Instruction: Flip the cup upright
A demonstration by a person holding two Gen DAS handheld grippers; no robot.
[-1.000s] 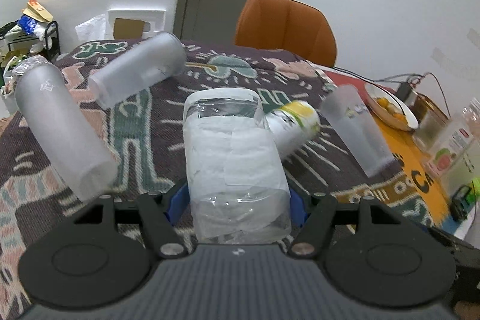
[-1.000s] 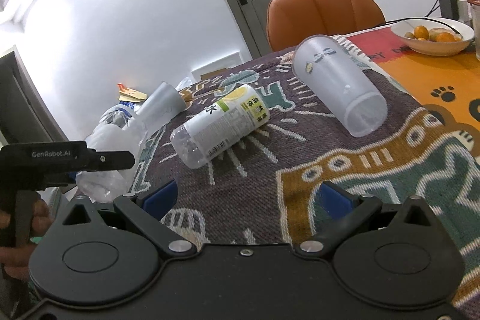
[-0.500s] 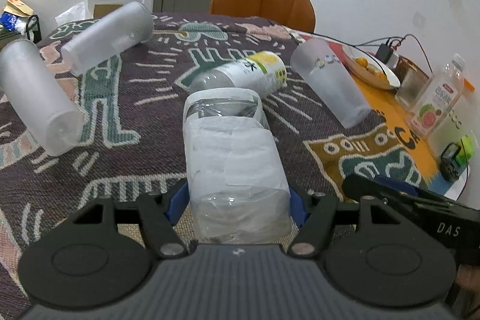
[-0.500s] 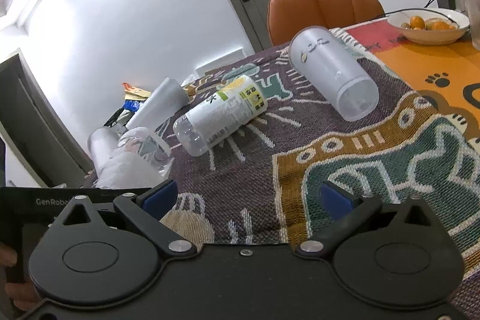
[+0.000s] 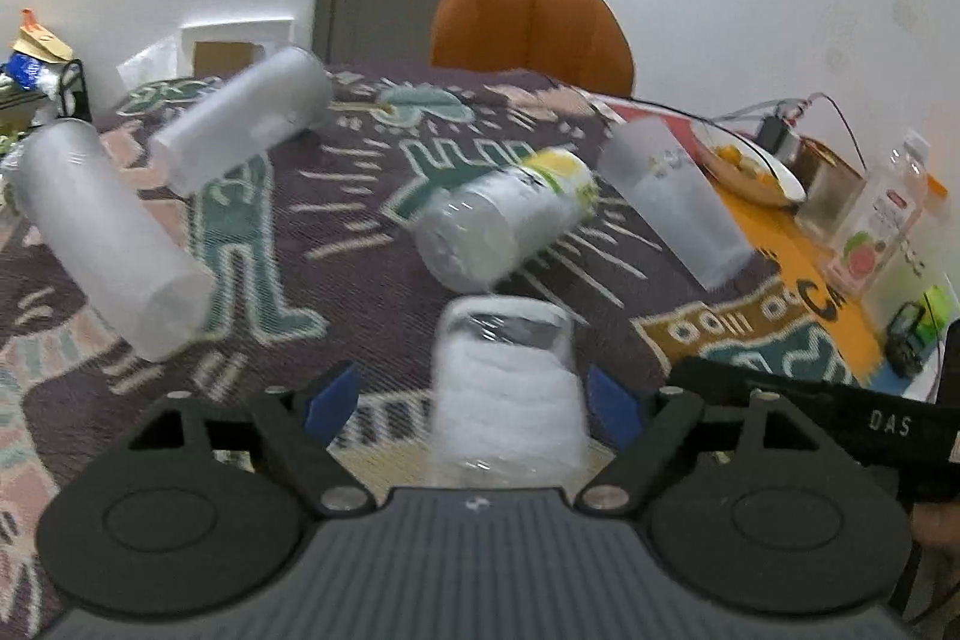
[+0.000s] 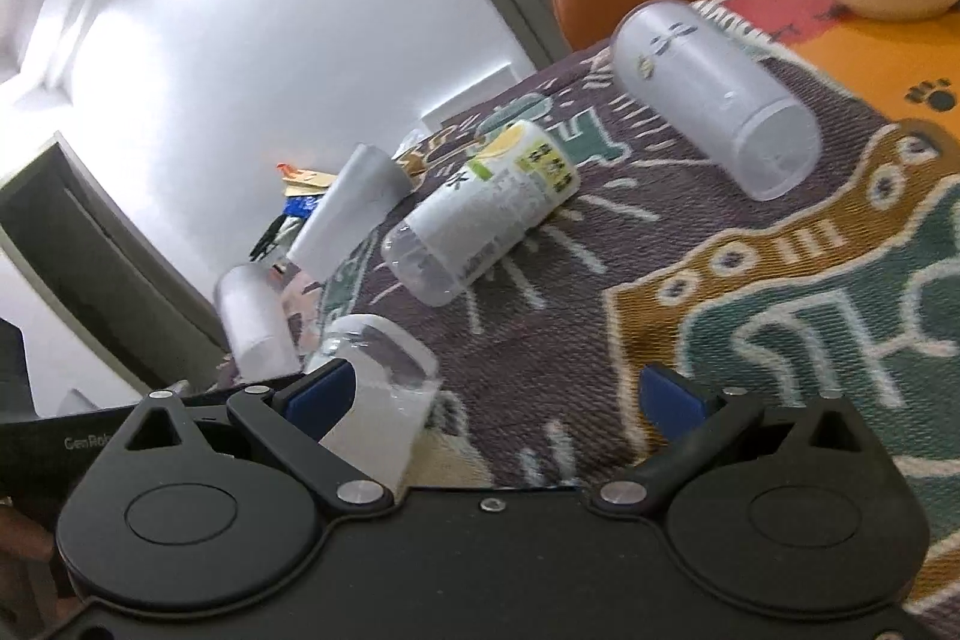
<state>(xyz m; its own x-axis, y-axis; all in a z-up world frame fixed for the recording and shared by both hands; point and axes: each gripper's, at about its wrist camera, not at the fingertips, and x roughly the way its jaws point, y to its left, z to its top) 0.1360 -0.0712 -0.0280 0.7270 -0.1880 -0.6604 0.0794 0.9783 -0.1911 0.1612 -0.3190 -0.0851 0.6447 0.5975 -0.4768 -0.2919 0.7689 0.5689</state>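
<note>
We record one clear cup [image 5: 509, 388], paper-wrapped, standing on the patterned tablecloth [image 5: 360, 244] between the spread fingers of the left gripper [image 5: 477, 400], untouched. Right gripper [image 6: 492, 400]: spread wide, holding nothing. Beyond: labelled bottle [image 5: 504, 226] lying down.

I count three frosted plastic tumblers [image 5: 108, 238] [image 5: 246, 124] [image 5: 678, 202] lying on their sides, two clear cut-off bottle cups [image 5: 510, 412] [image 5: 504, 226], one orange padded chair [image 5: 531, 22], one white fruit bowl [image 5: 750, 166], one juice bottle [image 5: 882, 226]
</note>
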